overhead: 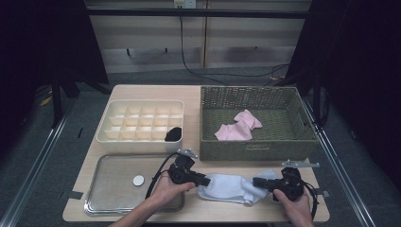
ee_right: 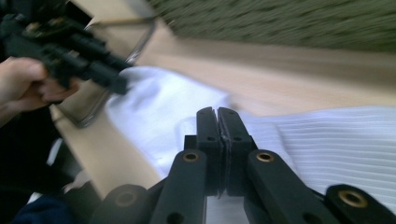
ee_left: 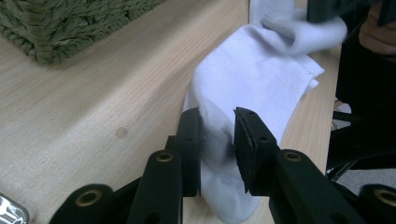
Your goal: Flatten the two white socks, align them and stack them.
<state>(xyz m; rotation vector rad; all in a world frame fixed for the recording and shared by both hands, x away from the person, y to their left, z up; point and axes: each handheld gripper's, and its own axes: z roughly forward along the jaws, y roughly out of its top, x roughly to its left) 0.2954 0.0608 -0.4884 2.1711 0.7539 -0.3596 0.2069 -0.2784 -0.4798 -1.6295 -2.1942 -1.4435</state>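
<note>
1. You've got the white sock (overhead: 230,187) stretched along the near edge of the table (overhead: 189,92), between the metal tray (overhead: 113,182) and your right hand, just in front of the woven basket (overhead: 255,124).
2. Left gripper (overhead: 204,180): jaws part-way closed around the sock's toe end; in the left gripper view the fabric (ee_left: 254,88) bulges between them, so you're pinching it, though loosely by the look of it.
3. Right gripper (overhead: 258,182): in the right gripper view the jaws are pressed tight together over the ribbed cuff end (ee_right: 327,140), cloth showing under and beyond them. I'd call that a pinch on the sock.
4. Risk one: that slack left grip. Pull apart and the toe could slide out.
5. Risk two: the sock sits near the table's front edge. Drop one end and it may hang over or fall off.
6. Risk three: the right gripper view is blurred, which suggests quick motion. A jerk could tear the cloth free.
7. Pose: both forearms come in low from the near side, hands wrapped round the grips, grippers pointing inward toward each other, roughly level with the tabletop.
</note>
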